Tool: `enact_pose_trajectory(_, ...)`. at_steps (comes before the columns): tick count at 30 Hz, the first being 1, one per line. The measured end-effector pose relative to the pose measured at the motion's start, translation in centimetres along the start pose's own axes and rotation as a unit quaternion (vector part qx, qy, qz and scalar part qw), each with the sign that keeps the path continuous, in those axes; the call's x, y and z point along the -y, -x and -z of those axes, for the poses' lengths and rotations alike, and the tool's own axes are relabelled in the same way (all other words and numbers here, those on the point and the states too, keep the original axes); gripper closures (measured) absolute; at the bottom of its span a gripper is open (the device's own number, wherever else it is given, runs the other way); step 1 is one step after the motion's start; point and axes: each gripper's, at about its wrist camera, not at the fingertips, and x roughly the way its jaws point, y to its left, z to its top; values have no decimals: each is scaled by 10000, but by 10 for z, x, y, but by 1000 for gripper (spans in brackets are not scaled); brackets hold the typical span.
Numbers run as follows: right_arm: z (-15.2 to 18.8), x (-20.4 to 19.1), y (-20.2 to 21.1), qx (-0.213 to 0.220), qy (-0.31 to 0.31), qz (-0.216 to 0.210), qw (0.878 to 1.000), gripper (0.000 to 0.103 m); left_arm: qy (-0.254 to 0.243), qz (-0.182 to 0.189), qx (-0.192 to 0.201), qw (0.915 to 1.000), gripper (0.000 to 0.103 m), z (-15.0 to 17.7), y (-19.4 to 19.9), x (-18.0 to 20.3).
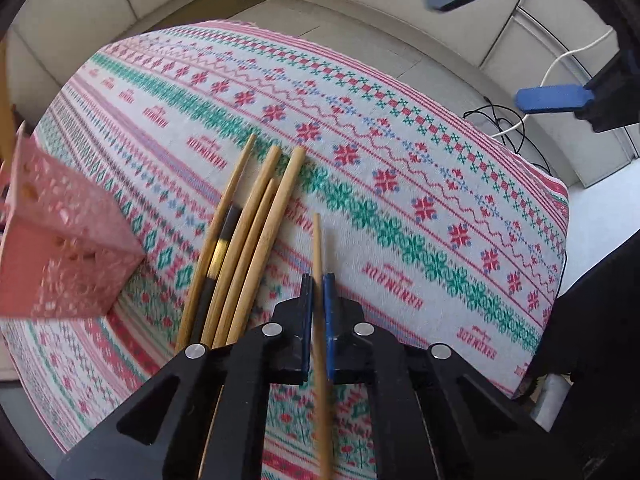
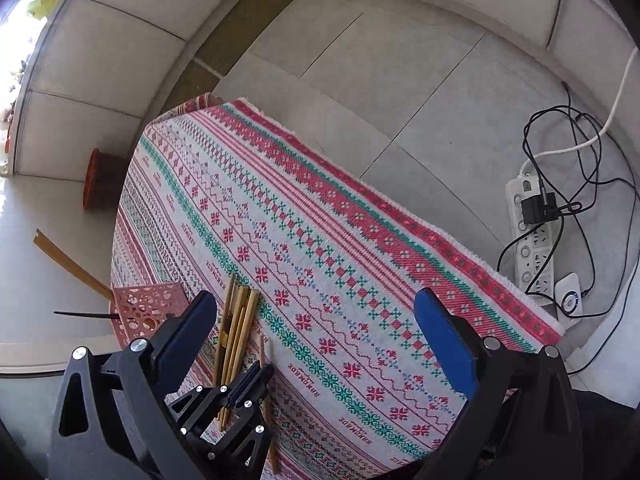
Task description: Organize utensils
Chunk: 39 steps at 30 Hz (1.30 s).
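Slippage was the risk: the left gripper (image 1: 318,280) pinched one thin wooden chopstick (image 1: 317,248) near its tip, far from the pink perforated plastic holder (image 1: 68,248); the right gripper (image 2: 316,320) hung wide open, empty

A table covered by a woven cloth (image 2: 320,240) with red, green and blue cross-stitch bands carried everything. Seen from the right wrist, a bundle of wooden chopsticks (image 2: 236,320) lay directly on the cloth at about 8 o'clock from the table's middle, their tips toward 12 o'clock. Just beside the bundle, at its 9 o'clock, a pink perforated holder (image 2: 148,304) stood on the cloth near the table's edge. Around the table lay a grey tiled floor (image 2: 400,80).
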Motion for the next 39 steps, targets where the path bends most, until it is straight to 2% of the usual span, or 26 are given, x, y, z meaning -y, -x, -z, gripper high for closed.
enact_pose_trajectory(3, 10, -15, -22, -295, 86, 7, 9995, 7, 26, -80, 149, 9999, 98, 15, 25, 0)
enact_pose_trajectory(5, 16, -26, -38, -529, 39, -84, 9986, 9, 145, -92, 396, 9991, 98, 26, 50, 0)
enact_pose_trajectory(8, 22, -41, -58, -622, -29, 0, 9981, 27, 297, -72, 788, 9964, 98, 44, 84, 1)
enact_pose_trajectory(10, 24, -49, -67, -532, -16, 252, 9983, 44, 380, -34, 1057, 9937, 98, 58, 106, 0)
enact_pose_trajectory(12, 26, -53, -75, -466, -40, 499, 9977, 56, 433, -17, 1252, 9912, 98, 72, 123, -5)
enact_pose_trajectory(14, 26, -54, -78, -347, -144, 626, 9973, 58, 452, 4, 1405, 9891, 98, 78, 133, -8)
enact_pose_trajectory(21, 36, -80, -86, 113, 108, 1284, 9916, 60, 639, 30, 1740, 9827, 98, 82, 156, -22)
enact_pose_trajectory(23, 39, -88, -88, 279, 266, 1438, 9889, 74, 699, 16, 1804, 9811, 98, 84, 161, -27)
enact_pose_trajectory(24, 41, -91, -93, 249, 305, 1466, 9884, 90, 750, -3, 1834, 9802, 98, 84, 162, -30)
enact_pose_trajectory(25, 42, -93, -93, 330, 321, 1523, 9873, 91, 801, -24, 1862, 9792, 98, 86, 165, -33)
enact_pose_trajectory(27, 43, -91, -94, 397, 240, 1466, 9881, 92, 890, -46, 1928, 9772, 98, 87, 170, -38)
enact_pose_trajectory(30, 41, -78, -88, 336, 0, 1074, 9936, 94, 1089, -110, 2095, 9717, 98, 92, 180, -45)
enact_pose_trajectory(33, 41, -70, -69, 396, 13, 840, 9957, 94, 1250, -97, 2299, 9651, 98, 97, 191, -53)
enact_pose_trajectory(36, 52, -76, -36, 669, 451, 654, 9946, 94, 1352, -82, 2532, 9579, 98, 102, 206, -56)
enact_pose_trajectory(39, 71, -84, 3, 944, 1090, 465, 9885, 94, 1444, -139, 2760, 9501, 98, 105, 220, -57)
